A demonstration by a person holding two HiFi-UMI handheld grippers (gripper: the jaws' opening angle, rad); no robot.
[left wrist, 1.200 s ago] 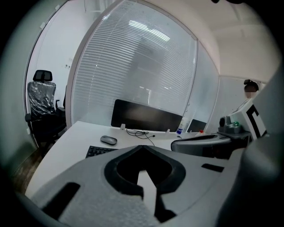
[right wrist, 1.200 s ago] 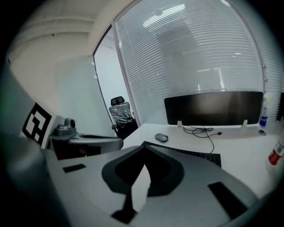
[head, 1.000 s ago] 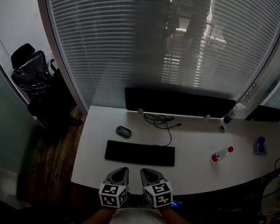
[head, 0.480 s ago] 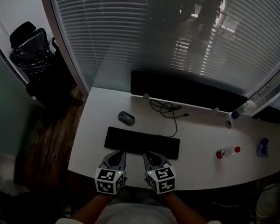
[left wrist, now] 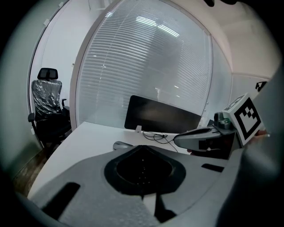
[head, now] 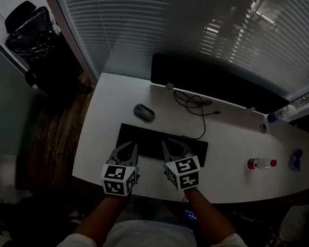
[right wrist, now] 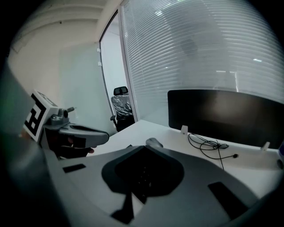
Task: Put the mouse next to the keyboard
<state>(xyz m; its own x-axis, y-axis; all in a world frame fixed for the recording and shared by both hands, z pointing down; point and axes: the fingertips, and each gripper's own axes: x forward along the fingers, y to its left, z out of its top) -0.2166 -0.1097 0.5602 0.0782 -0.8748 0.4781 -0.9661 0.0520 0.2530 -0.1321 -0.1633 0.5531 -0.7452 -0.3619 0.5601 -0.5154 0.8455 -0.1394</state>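
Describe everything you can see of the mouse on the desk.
The mouse is small, rounded and oval, dark grey, with a smooth, plastic-looking shell. It lies flat on the white desk, just beyond the left end of the black keyboard on the side away from the person, with a strip of bare desk between them. No cord shows from it. Only the desk touches it. Its buttons and wheel are too small to make out.

A wide black screen (head: 216, 82) stands along the far edge of a white desk (head: 114, 98). A tangled black cable (head: 196, 104) lies just in front of the screen. At the screen's right end is a spray bottle (head: 276, 115). Nearer, to the right, a red-capped bottle (head: 261, 164) lies on its side. Blinds (head: 178, 26) hang behind the screen, and a black chair (head: 29, 28) stands far to its left.
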